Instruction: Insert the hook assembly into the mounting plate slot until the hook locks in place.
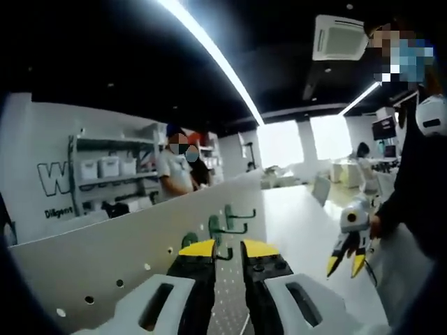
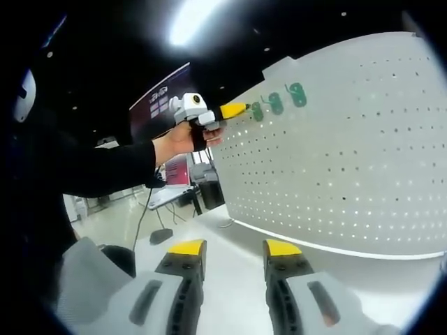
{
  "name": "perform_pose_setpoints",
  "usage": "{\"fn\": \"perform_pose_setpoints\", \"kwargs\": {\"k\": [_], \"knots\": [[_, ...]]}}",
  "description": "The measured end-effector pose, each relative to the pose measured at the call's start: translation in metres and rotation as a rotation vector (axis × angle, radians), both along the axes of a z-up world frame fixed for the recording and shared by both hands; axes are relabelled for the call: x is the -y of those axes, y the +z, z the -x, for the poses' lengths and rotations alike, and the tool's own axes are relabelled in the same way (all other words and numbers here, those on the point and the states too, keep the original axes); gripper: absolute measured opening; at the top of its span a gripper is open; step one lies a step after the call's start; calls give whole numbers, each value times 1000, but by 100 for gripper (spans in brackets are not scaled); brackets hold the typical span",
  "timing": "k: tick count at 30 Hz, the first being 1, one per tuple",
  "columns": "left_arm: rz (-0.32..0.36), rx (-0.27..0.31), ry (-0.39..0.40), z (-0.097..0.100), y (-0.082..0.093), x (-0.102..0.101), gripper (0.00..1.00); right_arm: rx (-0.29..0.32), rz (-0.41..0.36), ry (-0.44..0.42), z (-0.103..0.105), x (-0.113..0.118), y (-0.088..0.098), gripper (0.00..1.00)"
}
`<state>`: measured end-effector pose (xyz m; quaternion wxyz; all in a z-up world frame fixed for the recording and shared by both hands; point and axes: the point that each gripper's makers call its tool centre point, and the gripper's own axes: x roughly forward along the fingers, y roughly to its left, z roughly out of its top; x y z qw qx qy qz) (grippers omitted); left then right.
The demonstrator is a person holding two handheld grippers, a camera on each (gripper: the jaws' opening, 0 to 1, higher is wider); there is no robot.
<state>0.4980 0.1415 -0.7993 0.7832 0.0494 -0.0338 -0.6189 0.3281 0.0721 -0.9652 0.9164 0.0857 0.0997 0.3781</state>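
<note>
A white pegboard (image 1: 133, 255) (image 2: 349, 139) carries three green hooks in a row. In the left gripper view the nearest hook (image 1: 188, 240) sits by my left jaw, its curled end in the narrow gap of my left gripper (image 1: 228, 250), which looks shut on it. Two more hooks (image 1: 222, 227) (image 1: 237, 209) follow behind. In the right gripper view a hand holds the left gripper (image 2: 241, 109) with its yellow tip at the first hook (image 2: 257, 112). My right gripper (image 2: 234, 251) (image 1: 346, 269) hangs open and empty, away from the board.
A white table (image 1: 300, 209) runs along the pegboard's front. Shelves with white bins (image 1: 105, 171) stand at the back wall, where two people (image 1: 178, 167) are. The person's dark sleeve (image 2: 98, 167) crosses the right gripper view. Floor and desks (image 2: 167, 195) lie beyond.
</note>
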Motion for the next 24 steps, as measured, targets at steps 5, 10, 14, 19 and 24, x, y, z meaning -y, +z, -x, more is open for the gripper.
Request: {"fn": "perform_pose_setpoints", "kwargs": {"k": [5,10,14,19,24], "knots": [[8,-1,9,9,3,-3,24,4,-2,6,1,-2,1,30],[6,10,11,24,3,-4,24,10,0,12,1,-4,3,30],[5,6,2,40,0,-3,25,16,0,19,2,-6,5,30],[-25,3,3,57,-11,-2,24,22,0,29,4,-9,6,30],[-17,-21,2,77,-21,-2,24,28,2,40,5,-12,7,30]]}}
